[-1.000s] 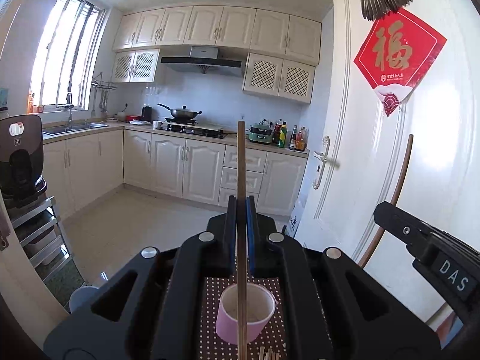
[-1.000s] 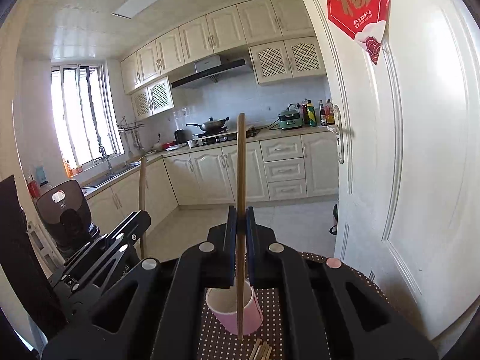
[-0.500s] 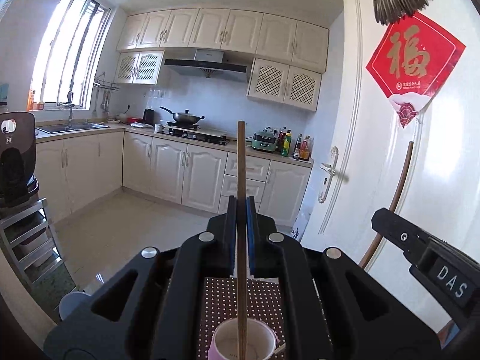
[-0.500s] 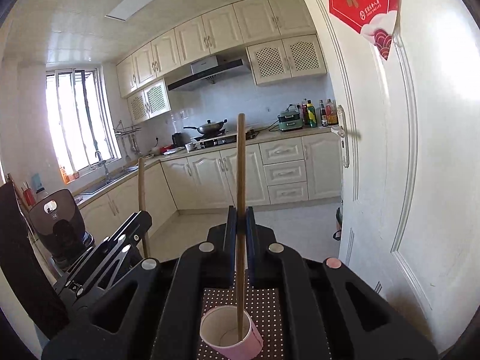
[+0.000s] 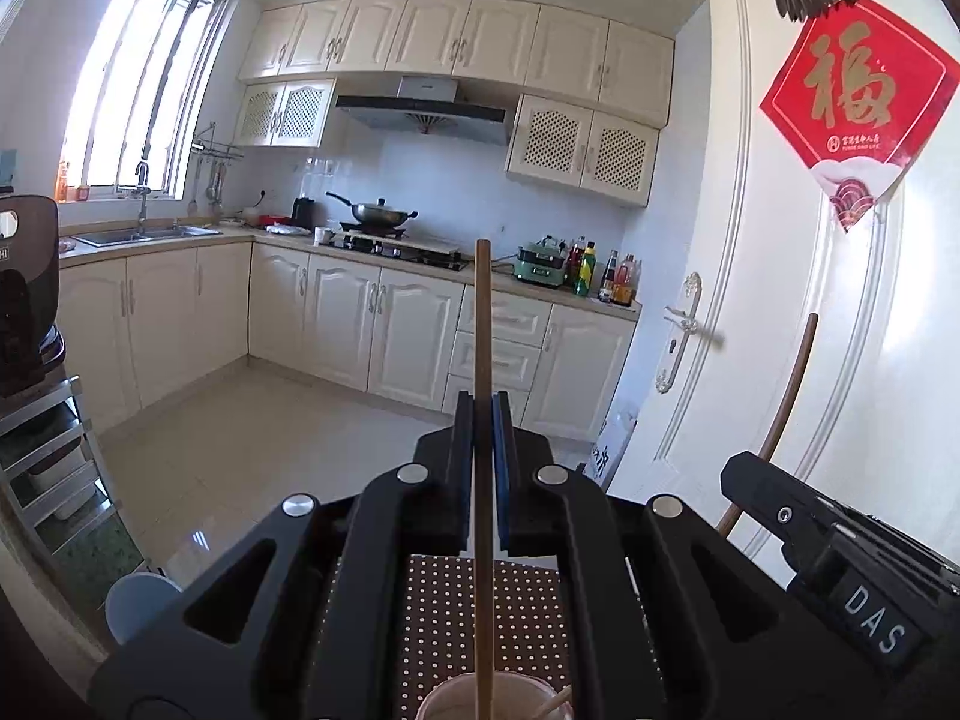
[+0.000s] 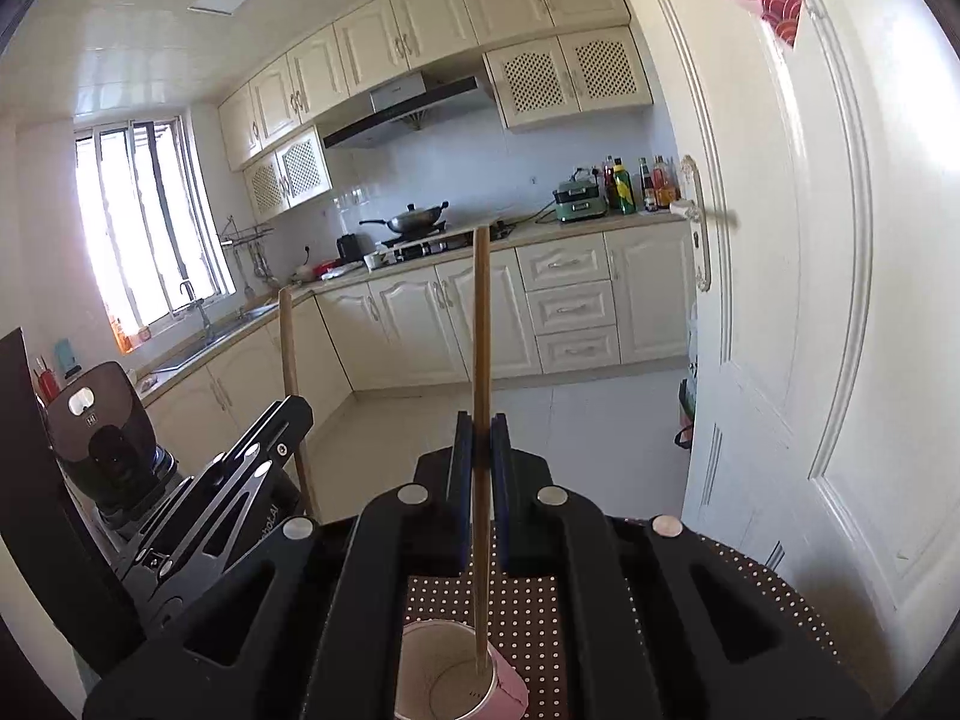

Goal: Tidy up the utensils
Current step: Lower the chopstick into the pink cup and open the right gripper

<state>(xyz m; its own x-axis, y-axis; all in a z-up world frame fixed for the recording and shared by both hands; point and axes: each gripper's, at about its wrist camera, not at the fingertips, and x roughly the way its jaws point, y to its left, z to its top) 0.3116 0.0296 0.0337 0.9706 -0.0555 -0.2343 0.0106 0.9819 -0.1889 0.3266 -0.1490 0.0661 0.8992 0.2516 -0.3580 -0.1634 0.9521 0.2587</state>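
My left gripper (image 5: 482, 420) is shut on a wooden chopstick (image 5: 482, 360) held upright; its lower end hangs over the mouth of a pink paper cup (image 5: 456, 699) at the bottom edge. My right gripper (image 6: 480, 438) is shut on a second chopstick (image 6: 480, 360), whose lower tip sits just inside the cup's (image 6: 444, 678) rim. The cup stands on a brown dotted tablecloth (image 6: 540, 612). The right gripper with its chopstick shows at the right of the left wrist view (image 5: 840, 558); the left gripper shows at the left of the right wrist view (image 6: 240, 480).
A white door (image 6: 810, 300) with a handle stands close on the right. A black appliance (image 6: 102, 432) on a metal rack sits at the left. Kitchen cabinets, stove and sink line the far walls. Another stick tip (image 5: 555, 702) pokes from the cup.
Both grippers have risen and tilted up, so the cup has slid towards the bottom of both views. Both chopsticks stay clamped and upright over the cup.
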